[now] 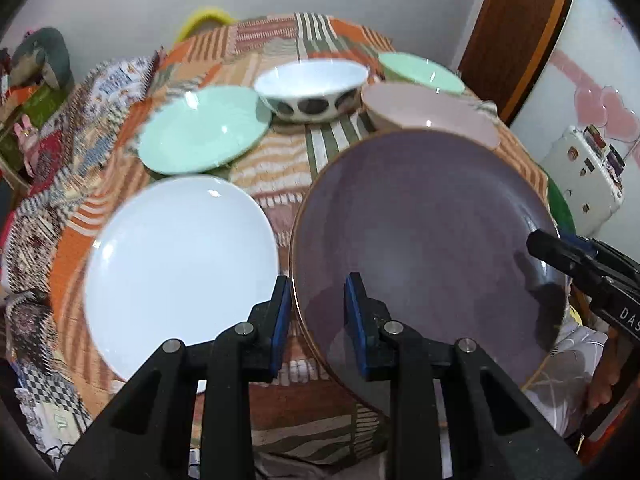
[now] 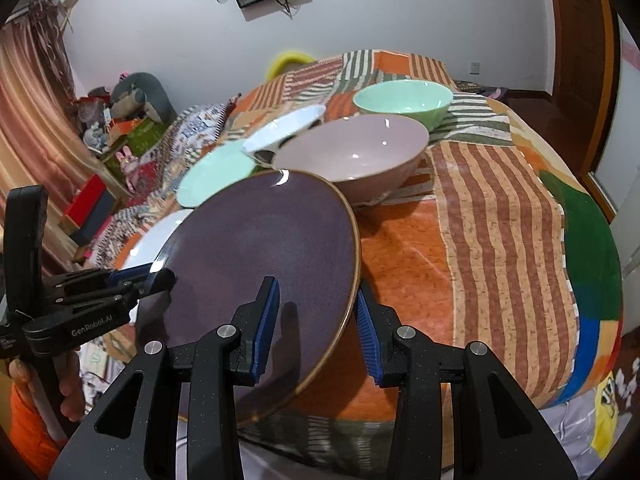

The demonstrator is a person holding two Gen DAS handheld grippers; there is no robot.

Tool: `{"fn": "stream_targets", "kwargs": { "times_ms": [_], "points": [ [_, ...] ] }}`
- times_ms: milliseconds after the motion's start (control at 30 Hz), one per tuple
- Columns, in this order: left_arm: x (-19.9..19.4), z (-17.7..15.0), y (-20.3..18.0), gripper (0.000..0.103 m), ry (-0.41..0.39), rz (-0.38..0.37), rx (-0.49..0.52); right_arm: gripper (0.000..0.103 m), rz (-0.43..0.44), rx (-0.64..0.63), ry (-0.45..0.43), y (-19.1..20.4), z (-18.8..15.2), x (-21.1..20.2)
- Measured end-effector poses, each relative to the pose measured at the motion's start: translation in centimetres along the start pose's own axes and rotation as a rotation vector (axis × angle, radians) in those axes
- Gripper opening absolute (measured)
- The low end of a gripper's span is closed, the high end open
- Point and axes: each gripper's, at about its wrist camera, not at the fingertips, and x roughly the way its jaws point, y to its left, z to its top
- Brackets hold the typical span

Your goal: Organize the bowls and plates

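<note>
Our left gripper [image 1: 316, 320] and right gripper [image 2: 318, 328] straddle purple plate [image 2: 264, 264] rim, jaws spread | plate tilted | ahead: three bowls, two plates

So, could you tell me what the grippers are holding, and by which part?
Both straddle the purple plate at its rim: the left gripper on its left edge, the right gripper on its right edge. Whether the pads press it is unclear.

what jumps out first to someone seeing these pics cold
The big purple plate fills the foreground, tilted above the patchwork cloth, with the left tongs straddling its rim on one side and the right tongs straddling the opposite edge. Left of it lies a white plate; behind sit a mint plate, a spotted bowl, a pink bowl and a mint bowl.
</note>
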Motion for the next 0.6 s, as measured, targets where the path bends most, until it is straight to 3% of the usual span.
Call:
{"fn": "stream_targets", "kwargs": {
  "times_ms": [133,600],
  "points": [
    [2.0,-0.2,0.6,0.027,0.054,-0.018,-0.025,0.035,0.008,0.03,0.059,-0.9,-0.4,1.5],
    [1.6,-0.3,1.7,0.027,0.061,0.003,-0.053,0.035,0.027,0.004,0.115,-0.3,-0.9,2.8]
  ]
}}
